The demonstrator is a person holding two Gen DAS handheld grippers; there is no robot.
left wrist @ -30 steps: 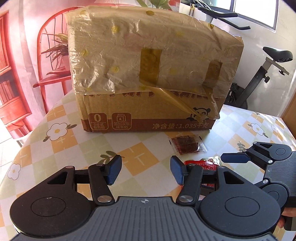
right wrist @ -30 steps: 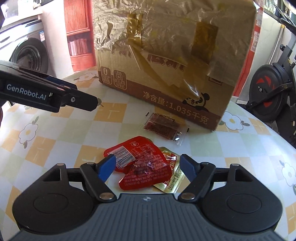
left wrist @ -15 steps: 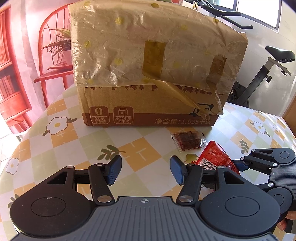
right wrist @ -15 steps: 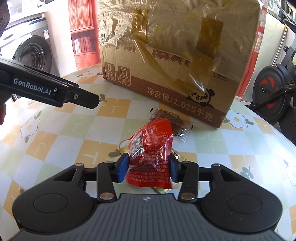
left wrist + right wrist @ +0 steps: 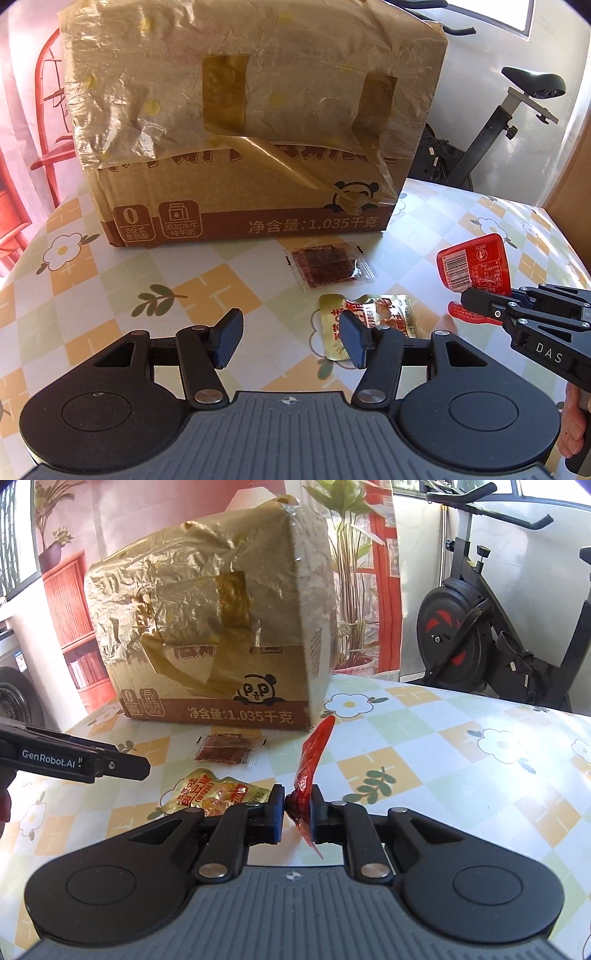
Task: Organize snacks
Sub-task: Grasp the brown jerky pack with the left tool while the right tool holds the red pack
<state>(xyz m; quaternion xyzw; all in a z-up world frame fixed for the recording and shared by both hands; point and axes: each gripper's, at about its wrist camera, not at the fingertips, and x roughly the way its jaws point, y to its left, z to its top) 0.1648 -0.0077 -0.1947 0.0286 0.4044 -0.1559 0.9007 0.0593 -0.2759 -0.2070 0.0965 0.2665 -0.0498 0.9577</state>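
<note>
One of three packets is picked: right claw (image 5: 297, 814), jaws just closed, pinches the red packet (image 5: 312, 764) above the table (image 5: 461, 775). Gold packet (image 5: 373, 319) and dark packet (image 5: 327, 264) lie at box's (image 5: 251, 122) 6 o'clock. Left claw (image 5: 291, 338) half-open, empty.

My right gripper (image 5: 297, 814) has just closed its jaws on the red packet (image 5: 312, 760), which stands edge-on above the table (image 5: 461, 775). The gold packet (image 5: 210, 790) lies flat to the left, partly behind my left finger. The dark packet (image 5: 225, 751) lies near the box (image 5: 221, 635). My left gripper (image 5: 122, 766) enters from the left edge.
</note>
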